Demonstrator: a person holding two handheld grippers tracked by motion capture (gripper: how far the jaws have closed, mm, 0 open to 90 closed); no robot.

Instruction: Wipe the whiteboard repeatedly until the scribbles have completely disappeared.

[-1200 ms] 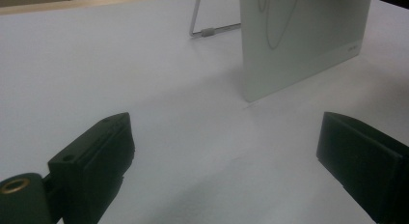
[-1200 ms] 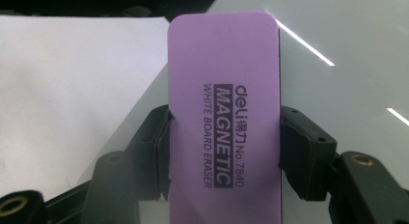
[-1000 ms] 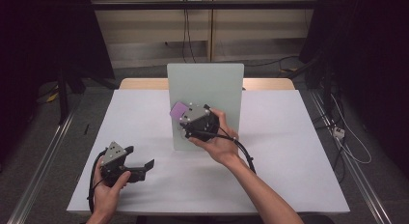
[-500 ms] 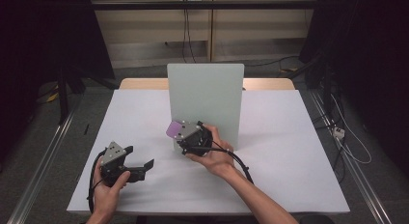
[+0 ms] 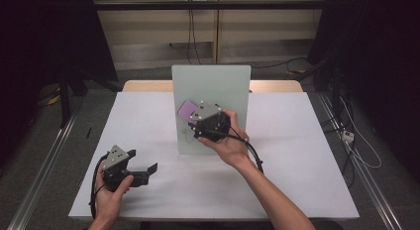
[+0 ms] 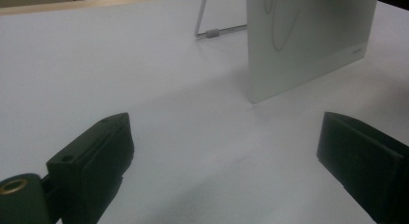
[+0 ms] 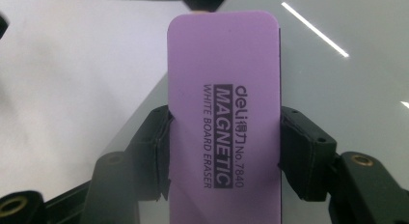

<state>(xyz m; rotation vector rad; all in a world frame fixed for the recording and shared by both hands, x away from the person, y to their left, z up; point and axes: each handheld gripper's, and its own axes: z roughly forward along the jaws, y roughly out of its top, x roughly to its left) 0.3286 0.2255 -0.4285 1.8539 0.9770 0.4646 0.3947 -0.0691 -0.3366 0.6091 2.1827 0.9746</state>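
A pale whiteboard (image 5: 218, 86) stands upright mid-table, with faint pen loops (image 5: 185, 134) near its lower left. My right gripper (image 5: 194, 115) is shut on a purple magnetic board eraser (image 5: 188, 110), held against the board's left part above the loops. In the right gripper view the eraser (image 7: 224, 89) sits lengthwise between the two pads (image 7: 154, 151), with the board (image 7: 347, 89) right behind it. My left gripper (image 5: 146, 169) rests low over the table's front left, open and holding nothing. Its jaws stand wide apart (image 6: 226, 161), facing the board (image 6: 318, 50) and its pen loops (image 6: 279, 21).
The white table (image 5: 307, 155) has free surface on both sides of the board. A wire stand leg (image 6: 214, 32) props the board from behind. The right gripper's cable (image 5: 255, 155) trails along the forearm. Dark floor and rails flank the table.
The right gripper with the eraser dipped down and left along the board, then came back up to the upper left part. The left gripper stayed put.
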